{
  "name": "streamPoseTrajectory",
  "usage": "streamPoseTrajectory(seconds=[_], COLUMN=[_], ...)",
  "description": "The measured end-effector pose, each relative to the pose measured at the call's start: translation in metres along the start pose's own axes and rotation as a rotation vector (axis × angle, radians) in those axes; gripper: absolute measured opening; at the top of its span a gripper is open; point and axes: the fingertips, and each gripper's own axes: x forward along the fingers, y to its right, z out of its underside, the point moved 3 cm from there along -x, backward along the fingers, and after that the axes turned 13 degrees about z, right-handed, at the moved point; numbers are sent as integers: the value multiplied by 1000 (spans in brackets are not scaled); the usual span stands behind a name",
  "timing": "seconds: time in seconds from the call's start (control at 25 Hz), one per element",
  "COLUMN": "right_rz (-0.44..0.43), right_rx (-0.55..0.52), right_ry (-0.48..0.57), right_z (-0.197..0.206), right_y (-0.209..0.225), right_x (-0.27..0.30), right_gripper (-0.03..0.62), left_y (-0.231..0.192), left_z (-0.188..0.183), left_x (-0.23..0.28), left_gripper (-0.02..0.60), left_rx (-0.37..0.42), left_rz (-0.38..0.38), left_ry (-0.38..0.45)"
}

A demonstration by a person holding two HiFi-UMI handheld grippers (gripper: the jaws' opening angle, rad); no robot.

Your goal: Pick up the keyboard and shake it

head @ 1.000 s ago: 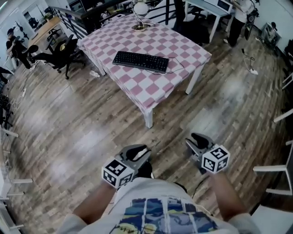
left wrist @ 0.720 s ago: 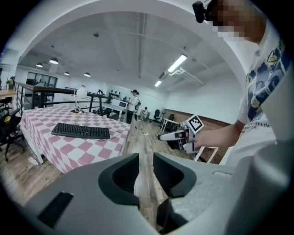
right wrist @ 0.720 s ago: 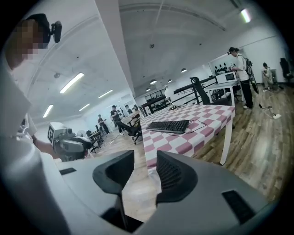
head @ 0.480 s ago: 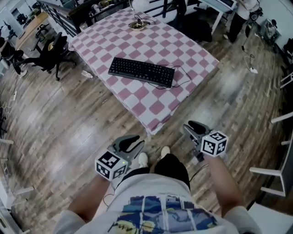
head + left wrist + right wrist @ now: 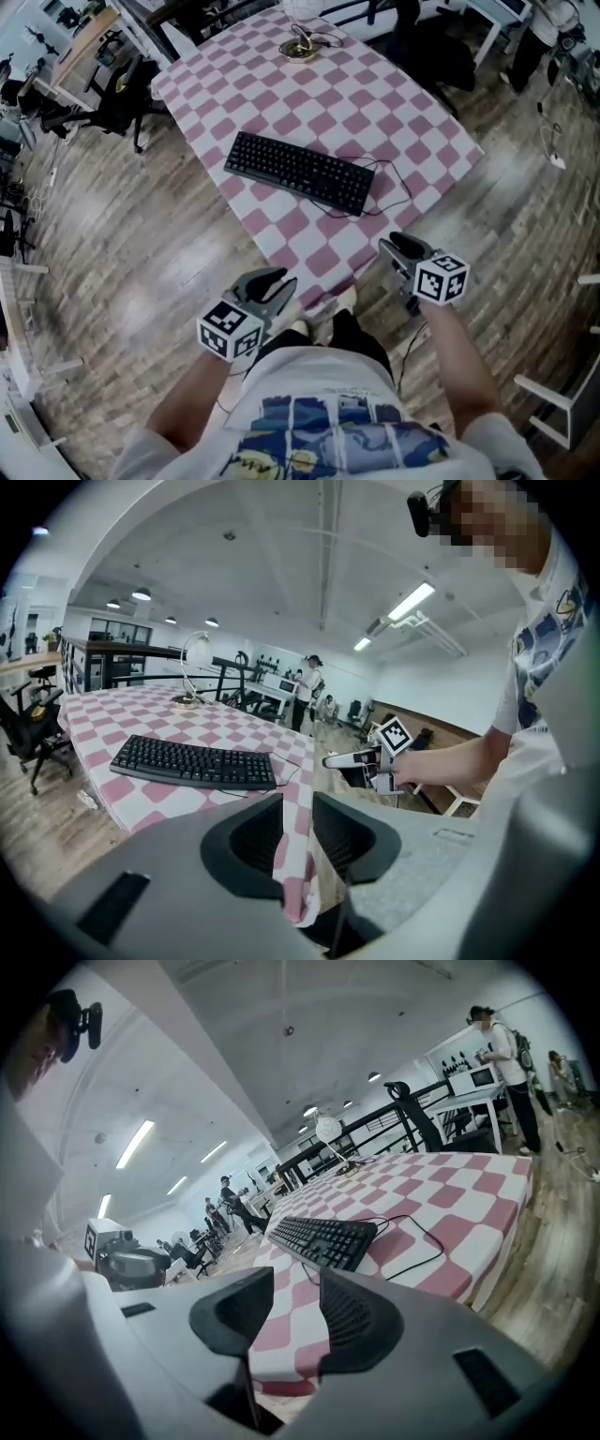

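Keyboard point(image 5: 300, 172) flat on checked tablecloth point(image 5: 412, 122); long axis 10-to-4 o'clock; lies 12 o'clock of left gripper point(image 5: 270, 284), 11 of right gripper point(image 5: 403, 249); both jaws parted, empty; right's just narrowed slightly; right gripper nearer, at cabled end.

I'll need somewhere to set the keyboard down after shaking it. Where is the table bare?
Widest bare patch: the checkered cloth between keyboard and lamp base. A smaller strip lies between keyboard and the near corner. Only its cable clutters the right end.
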Motion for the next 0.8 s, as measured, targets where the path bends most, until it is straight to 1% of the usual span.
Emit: streamPoseTrajectory(seconds=[0.16, 0.28, 0.4, 0.52, 0.64, 0.8], right_rz=[-31, -43, -35, -20, 6, 4], right_rx=[28, 71, 105, 164, 244, 379], right_ry=[-38, -69, -88, -116, -135, -135], right_z=[-18, -24, -27, -28, -32, -44], right_y=[33, 49, 61, 72, 80, 88], right_x=[35, 56, 75, 97, 116, 144], right_gripper=[153, 153, 153, 152, 153, 155], left_y=[-33, -59, -94, -134, -176, -247], left_z=[-22, -31, -35, -43, -52, -61], left_x=[17, 21, 20, 18, 13, 3], left_gripper=[100, 100, 100, 100, 100, 100], left_rx=[-13, -29, -37, -41, -38, -63], left_rz=[-64, -80, -85, -74, -54, -48], left_ry=[-6, -18, -38, -51, -69, -79])
